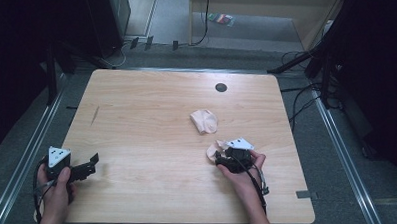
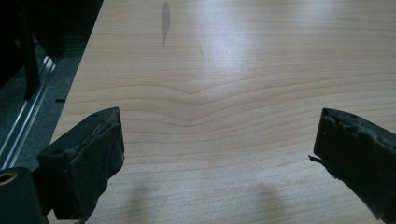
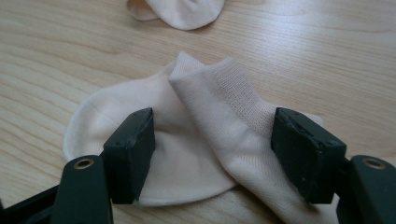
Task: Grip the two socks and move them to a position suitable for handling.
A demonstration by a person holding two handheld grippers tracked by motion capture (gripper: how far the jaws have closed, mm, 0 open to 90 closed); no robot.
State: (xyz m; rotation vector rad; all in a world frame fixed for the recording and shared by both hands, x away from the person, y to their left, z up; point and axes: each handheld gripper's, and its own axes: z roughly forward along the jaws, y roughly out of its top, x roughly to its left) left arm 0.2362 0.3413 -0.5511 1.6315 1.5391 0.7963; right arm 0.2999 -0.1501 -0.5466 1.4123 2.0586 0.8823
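Observation:
A pale pink sock [image 3: 205, 107] lies crumpled on the wooden table [image 1: 151, 103], its cuff folded up into a ridge. My right gripper [image 3: 212, 144] is low over it with its jaws apart, one on each side of that ridge. The pads do not squeeze the cloth. From above, the same sock [image 1: 213, 150] peeks out just left of the right gripper [image 1: 222, 159] near the table's front right. A second pale sock [image 1: 204, 121] lies bunched a little farther back, and its edge [image 3: 180, 11] sits beyond the jaws. My left gripper [image 1: 93, 163] rests at the front left, open over bare wood [image 2: 217, 140].
A round dark grommet hole [image 1: 220, 87] sits near the table's back edge. A dark streak [image 1: 95, 114] marks the wood at the left, also ahead of the left jaws as a streak [image 2: 164, 21]. Cables and stands crowd the floor at right [image 1: 315, 63].

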